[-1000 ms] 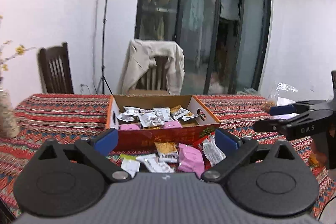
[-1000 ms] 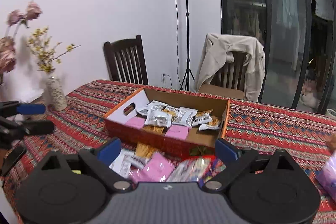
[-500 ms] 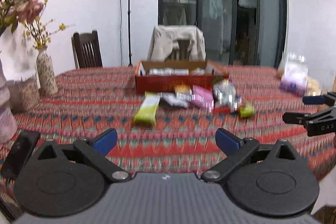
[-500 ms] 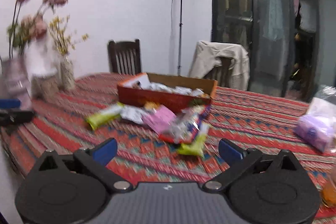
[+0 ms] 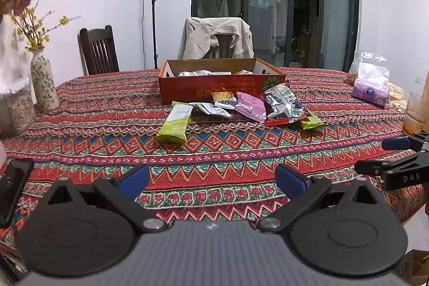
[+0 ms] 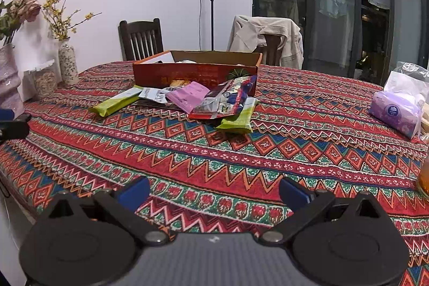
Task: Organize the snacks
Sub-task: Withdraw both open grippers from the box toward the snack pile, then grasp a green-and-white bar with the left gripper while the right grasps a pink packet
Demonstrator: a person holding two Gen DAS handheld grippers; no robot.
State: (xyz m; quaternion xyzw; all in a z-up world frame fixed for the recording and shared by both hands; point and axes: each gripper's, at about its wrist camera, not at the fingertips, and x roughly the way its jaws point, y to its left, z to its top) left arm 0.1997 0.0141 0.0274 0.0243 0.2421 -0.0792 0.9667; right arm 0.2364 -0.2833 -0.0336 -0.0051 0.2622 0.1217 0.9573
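Several loose snack packets lie on the table (image 5: 241, 152) just in front of the cardboard box (image 5: 222, 90), some overlapping: a green bar wrapper (image 5: 175, 122) off to the left, a pink pouch (image 5: 250, 106), a crinkled foil bag (image 5: 281, 105) and a second green wrapper (image 5: 311, 122) half under it. You should expect all of them to be light, soft and slippery, with contents likely to crush; take each by a flat sealed end or across its narrow width, and lift the foil bag first, since it lies on its neighbours. Your left tool (image 5: 211, 178) is released, nothing between its pads, well short of the pile; your right tool (image 6: 213, 190) likewise stands spread wide and empty. Left view shows packets already inside the box; right view hides most of that interior but shows the second green wrapper (image 6: 238, 118) more fully.
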